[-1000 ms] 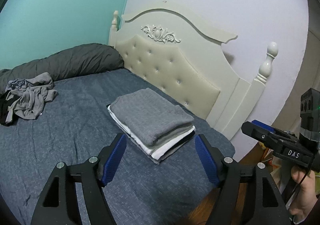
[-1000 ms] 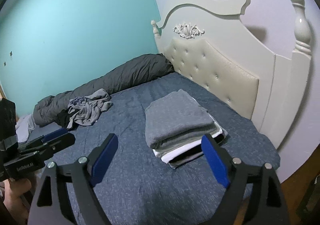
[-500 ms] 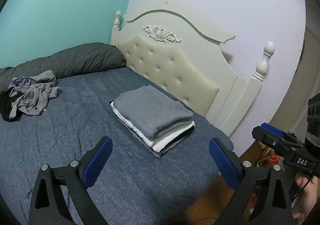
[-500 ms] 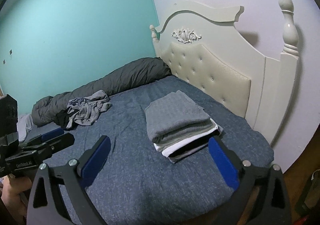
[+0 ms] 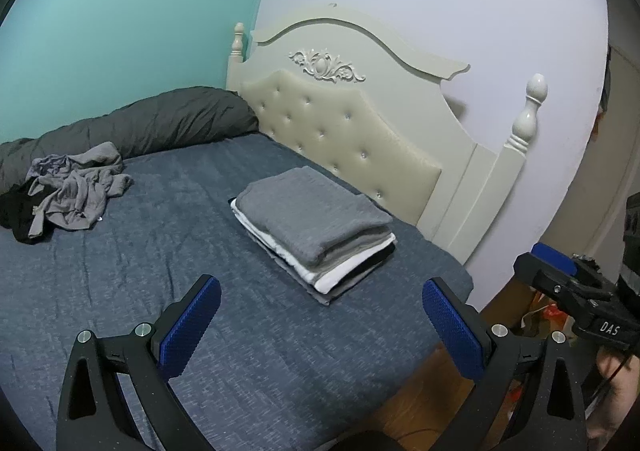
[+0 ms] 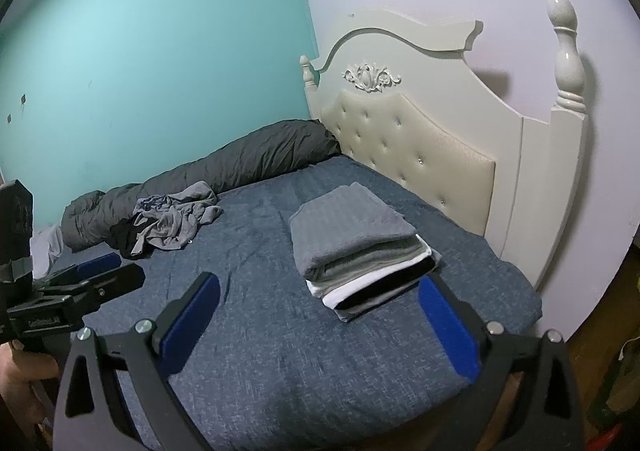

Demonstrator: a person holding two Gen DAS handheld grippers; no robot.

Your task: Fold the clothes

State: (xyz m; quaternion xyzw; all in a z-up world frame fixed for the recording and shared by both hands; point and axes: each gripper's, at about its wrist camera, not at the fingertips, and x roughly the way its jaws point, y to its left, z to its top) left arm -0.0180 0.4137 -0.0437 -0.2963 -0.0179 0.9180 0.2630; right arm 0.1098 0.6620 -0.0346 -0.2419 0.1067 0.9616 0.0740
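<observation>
**Folded stack on the bed, both tongs spread and empty**

While we hold both tongs low over the near end of the bed [image 5: 120, 271], its blue-grey cover fills most of what lies ahead of them. Beyond it rises the cream tufted headboard [image 5: 360, 131], far past the fingertips. Along the teal wall, ahead and left of our tongs, lies a rolled dark grey duvet [image 5: 140, 127]. Just in front of that sits a crumpled pile of unfolded grey and black clothes [image 5: 72, 195], well apart from either tool. The folded stack [image 5: 316, 227], grey on top with white and black layers beneath, rests straight ahead of the left gripper [image 5: 320, 315], clear of its blue pads [image 5: 192, 327]. The right gripper [image 6: 320, 311] has the stack just beyond its right finger. Both tongs stand wide apart, gripping nothing.
</observation>
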